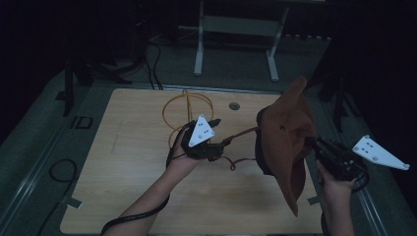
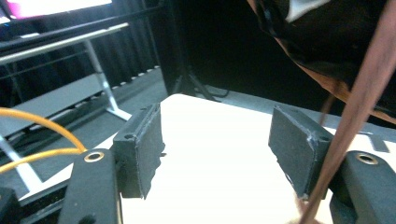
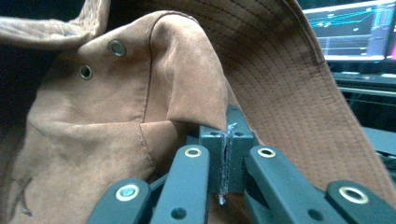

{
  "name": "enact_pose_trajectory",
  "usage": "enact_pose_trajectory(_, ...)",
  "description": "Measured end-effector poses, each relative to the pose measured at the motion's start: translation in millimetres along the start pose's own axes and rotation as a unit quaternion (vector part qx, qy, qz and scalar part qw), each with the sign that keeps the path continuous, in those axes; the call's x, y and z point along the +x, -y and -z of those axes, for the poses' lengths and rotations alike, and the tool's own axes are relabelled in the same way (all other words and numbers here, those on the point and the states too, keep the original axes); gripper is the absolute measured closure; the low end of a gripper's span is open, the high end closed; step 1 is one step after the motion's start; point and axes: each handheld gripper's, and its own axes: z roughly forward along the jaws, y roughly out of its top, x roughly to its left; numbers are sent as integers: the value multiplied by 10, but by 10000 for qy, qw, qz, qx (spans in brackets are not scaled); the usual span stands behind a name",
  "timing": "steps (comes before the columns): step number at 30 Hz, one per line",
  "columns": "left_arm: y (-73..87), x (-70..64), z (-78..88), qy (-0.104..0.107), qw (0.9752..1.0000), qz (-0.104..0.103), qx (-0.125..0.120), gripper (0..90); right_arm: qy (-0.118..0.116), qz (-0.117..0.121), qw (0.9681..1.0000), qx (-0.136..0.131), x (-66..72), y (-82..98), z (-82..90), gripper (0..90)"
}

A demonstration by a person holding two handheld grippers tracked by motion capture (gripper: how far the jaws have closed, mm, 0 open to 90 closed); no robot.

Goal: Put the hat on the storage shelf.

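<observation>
Here the right gripper (image 1: 314, 143) is clamped on the brown hat (image 1: 287, 137), lifted near the table's (image 1: 123, 196) right edge; the left gripper (image 1: 222, 142) gapes wide, its cord (image 2: 355, 116) brushing one jaw.

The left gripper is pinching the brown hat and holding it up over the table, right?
Not the left one. The right gripper is pinching the brown hat and holding it up over the table, as the right gripper view shows. The left gripper is open.

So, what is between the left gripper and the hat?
In the high view, the hat's brown cord runs from the hat across the bare table toward the left gripper, whose jaws stand open.
</observation>
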Motion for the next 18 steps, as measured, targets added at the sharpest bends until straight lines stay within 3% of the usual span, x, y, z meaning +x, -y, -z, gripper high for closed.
enact_pose_trajectory(2,15,23,50,102,9999,72,29,320,72,46,10000,48,-2,-22,-10,890)
enact_pose_trajectory(3,20,20,71,1,10000,25,44,299,89,73,9999,68,-3,-29,-18,890)
enact_pose_trajectory(6,38,16,138,82,9998,-119,129,253,189,105,9997,138,-3,-32,-47,890)
enact_pose_trajectory(7,45,14,156,194,9995,-149,176,250,197,110,9996,155,-7,-31,-53,890)
enact_pose_trajectory(9,60,-18,182,144,9990,-300,297,215,283,121,9993,204,-5,-27,-74,890)
enact_pose_trajectory(10,69,-32,190,231,9985,-362,332,213,268,128,9993,212,-7,-21,-83,889)
enact_pose_trajectory(12,76,-89,179,139,9971,-568,491,175,283,110,9992,259,-5,-9,-110,889)
enact_pose_trajectory(14,75,-154,154,65,9958,-761,509,157,281,93,9992,266,11,8,-136,890)
enact_pose_trajectory(16,64,-197,123,163,9952,-820,518,148,290,94,9992,269,31,21,-159,889)
enact_pose_trajectory(18,55,-266,74,65,9927,-1034,610,120,343,85,9989,313,49,28,-184,889)
